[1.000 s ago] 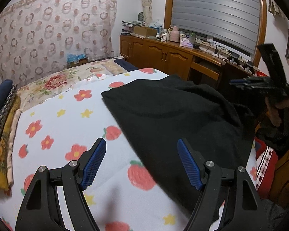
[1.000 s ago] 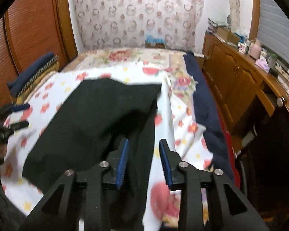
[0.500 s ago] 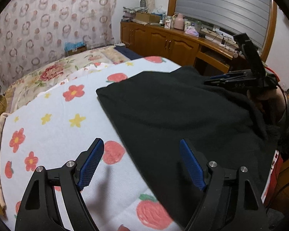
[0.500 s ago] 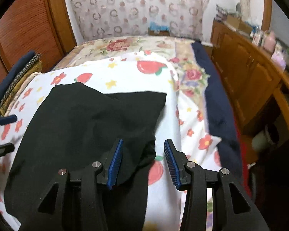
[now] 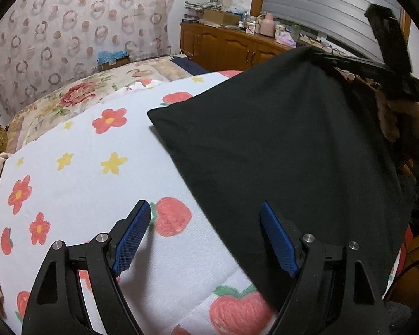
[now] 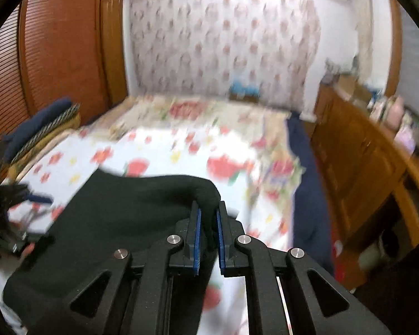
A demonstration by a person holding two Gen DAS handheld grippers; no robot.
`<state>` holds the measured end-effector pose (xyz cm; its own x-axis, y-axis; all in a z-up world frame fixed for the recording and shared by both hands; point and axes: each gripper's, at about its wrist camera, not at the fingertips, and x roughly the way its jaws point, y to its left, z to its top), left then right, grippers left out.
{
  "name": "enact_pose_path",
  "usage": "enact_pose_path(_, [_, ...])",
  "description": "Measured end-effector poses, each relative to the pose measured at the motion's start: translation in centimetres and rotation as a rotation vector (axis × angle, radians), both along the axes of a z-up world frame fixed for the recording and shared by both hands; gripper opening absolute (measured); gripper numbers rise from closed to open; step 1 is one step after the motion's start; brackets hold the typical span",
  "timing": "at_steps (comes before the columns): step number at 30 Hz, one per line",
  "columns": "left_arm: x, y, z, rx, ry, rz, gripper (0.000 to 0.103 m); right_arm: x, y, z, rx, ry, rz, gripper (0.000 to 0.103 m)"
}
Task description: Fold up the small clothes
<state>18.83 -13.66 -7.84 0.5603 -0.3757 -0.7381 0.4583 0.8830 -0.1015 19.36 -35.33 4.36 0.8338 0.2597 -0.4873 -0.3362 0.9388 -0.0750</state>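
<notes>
Now the right gripper (image 6: 208,223) had just closed on a soft black cloth (image 6: 120,217) between its fingers; the left gripper (image 5: 204,240) stood open.

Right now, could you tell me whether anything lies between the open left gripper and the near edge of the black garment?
Nothing visible does. The left gripper is open over the black garment edge, only the fruit-print sheet beneath. The right gripper, having just closed, pinches the far corner.
</notes>
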Motion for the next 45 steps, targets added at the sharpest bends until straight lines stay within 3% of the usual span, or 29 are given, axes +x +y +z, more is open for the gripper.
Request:
enact_pose_path(4, [-0.6, 0.1, 0.1, 0.001, -0.005, 0.01, 0.082, 1.2, 1.0, -2.2, -0.075, 0.1, -0.066, 0.016])
enact_pose_path(9, [-1.0, 0.2, 0.3, 0.005, -0.016, 0.009, 0.081, -1.7, 1.1, -2.6, -0.069, 0.12, -0.066, 0.042])
enact_pose_path(19, [-3.1, 0.1, 1.6, -0.008, -0.057, -0.005, 0.081, -10.2, 1.8, -2.3, -0.014, 0.12, -0.047, 0.05])
enact_pose_path(22, [-4.2, 0.1, 1.8, -0.019, -0.059, -0.012, 0.081, -12.3, 1.9, -2.9, -0.03, 0.131, -0.038, 0.058])
enact_pose_path(29, [-7.1, -0.3, 0.7, -0.027, -0.041, -0.033, 0.081, -15.8, 0.4, -4.0, 0.002, 0.179, -0.08, 0.058])
enact_pose_path(34, [-9.2, -0.3, 0.0, -0.044, -0.031, -0.029, 0.081, -18.6, -0.2, -3.2, 0.035, 0.152, -0.107, 0.058])
enact_pose_path(42, [-10.3, 0.1, 0.0, -0.062, -0.028, -0.023, 0.081, -18.8, 0.6, -4.4, -0.034, 0.155, -0.141, 0.058])
enact_pose_path(45, [-10.5, 0.0, 0.0, -0.059, -0.032, -0.025, 0.081, -18.8, 0.0, -4.4, -0.015, 0.17, -0.157, 0.056])
